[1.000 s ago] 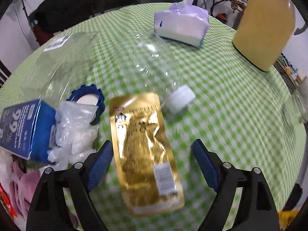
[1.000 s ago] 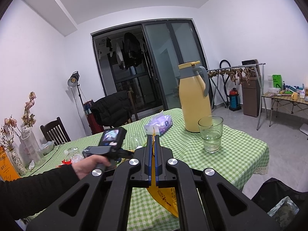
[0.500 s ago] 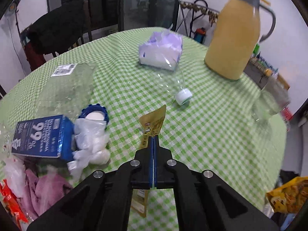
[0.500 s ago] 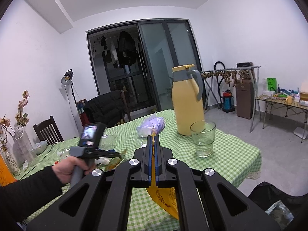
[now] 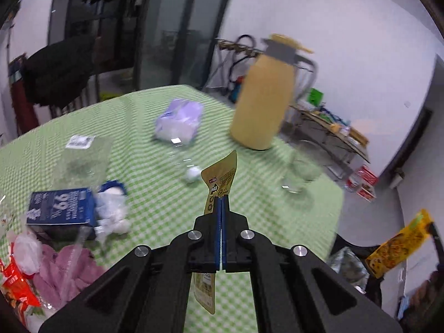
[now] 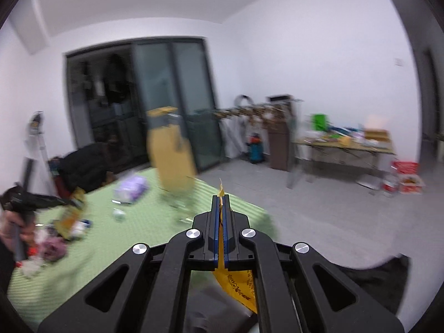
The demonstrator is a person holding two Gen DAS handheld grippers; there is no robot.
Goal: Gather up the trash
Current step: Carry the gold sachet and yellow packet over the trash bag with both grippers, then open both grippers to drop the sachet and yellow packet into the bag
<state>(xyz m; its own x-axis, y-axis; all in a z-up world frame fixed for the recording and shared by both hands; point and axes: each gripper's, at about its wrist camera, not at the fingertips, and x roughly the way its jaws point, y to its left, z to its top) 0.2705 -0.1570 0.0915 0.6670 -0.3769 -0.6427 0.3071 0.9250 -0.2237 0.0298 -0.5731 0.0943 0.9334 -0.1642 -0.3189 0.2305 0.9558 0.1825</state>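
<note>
Left gripper (image 5: pixel 221 202): fingers pressed together on a gold foil packet (image 5: pixel 220 177), which is held clear above the worktop (image 5: pixel 155 202); the packet's top sticks up past the fingertips and its lower end hangs below them. Left hand (image 6: pixel 16 222) visible at the left edge of the right wrist view, blurred, with the gold packet dangling from its gripper.

Right gripper (image 6: pixel 221 198): fingers clamped on a yellow snack wrapper (image 6: pixel 236 285). A sliver of wrapper pokes out at the fingertips, the bulk hangs beneath the fingers. This gripper sits off the worktop's right edge, over a black bag (image 6: pixel 374 274) on the floor.

Worktop covered in green checked cloth. At the far edge: yellow thermos jug (image 5: pixel 263 102). Just beside it toward the right edge: drinking glass (image 5: pixel 298 173). Near the far edge, left of the jug: purple tissue pack (image 5: pixel 179 123). Mid-worktop: clear plastic bottle with white cap (image 5: pixel 193 174), lying down. Toward the left edge: clear plastic container (image 5: pixel 83 155), blue carton (image 5: pixel 59 206), crumpled white plastic (image 5: pixel 112 208). At the near left corner: pink crumpled material (image 5: pixel 66 272) and a red wrapper (image 5: pixel 16 285). Much of both views is motion-blurred.
</note>
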